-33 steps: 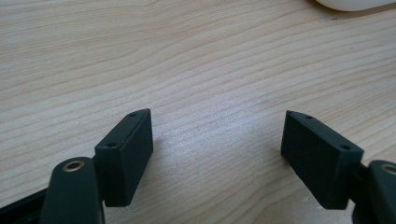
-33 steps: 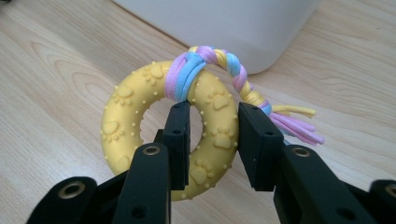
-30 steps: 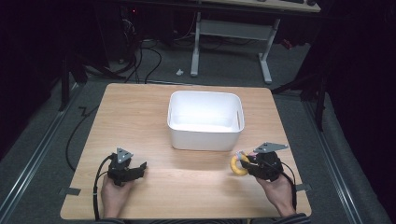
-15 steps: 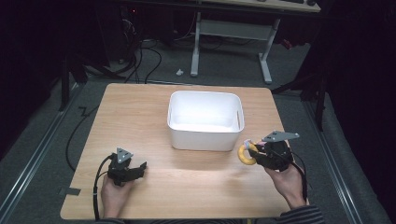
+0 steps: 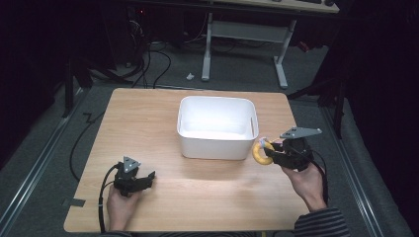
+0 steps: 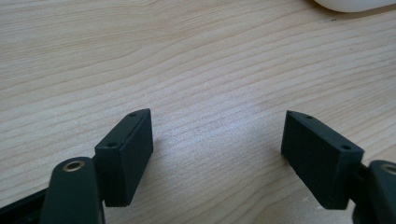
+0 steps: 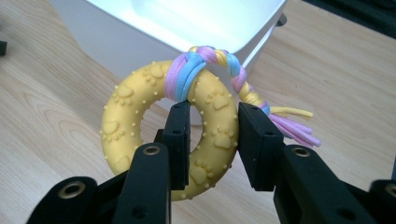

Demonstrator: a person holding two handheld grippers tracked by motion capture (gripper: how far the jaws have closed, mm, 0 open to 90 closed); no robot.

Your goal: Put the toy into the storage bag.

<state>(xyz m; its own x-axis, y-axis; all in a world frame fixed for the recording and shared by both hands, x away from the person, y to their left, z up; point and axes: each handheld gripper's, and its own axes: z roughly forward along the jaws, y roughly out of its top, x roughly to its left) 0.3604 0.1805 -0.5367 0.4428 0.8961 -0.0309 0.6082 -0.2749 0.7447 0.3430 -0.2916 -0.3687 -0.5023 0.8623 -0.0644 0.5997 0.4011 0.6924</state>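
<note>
**Carrying the ring toy to the bin**

My right tongs (image 7: 208,140) are pinching the ring (image 7: 159,126) across one side of its band: one jaw is reaching through the hole, the other is pressing on the outer edge. I am gripping it there because the band is the one part narrow enough to fit between the pads, and the hole is giving the inner jaw a place to go. The ring is yellow, rubbery-looking, and studded with small bumps and raised paw prints (good for grip, I am guessing). A braided rope (image 7: 219,65) in pink, blue and yellow is looping around its top, with loose frayed ends trailing off to one side.

From above, I am holding the ring (image 5: 260,152) off the table (image 5: 148,118), just beside the near right corner of the bin (image 5: 217,147). It is not yet over the rim.

My left tongs (image 6: 217,154) are spread wide with nothing between them, resting low over bare wood near my edge of the table; they are idling because one hand is enough here.

The bin is a white, smooth-walled plastic tub with rounded corners, sitting open at mid-table. The tabletop is pale wood with a fine straight grain.
</note>
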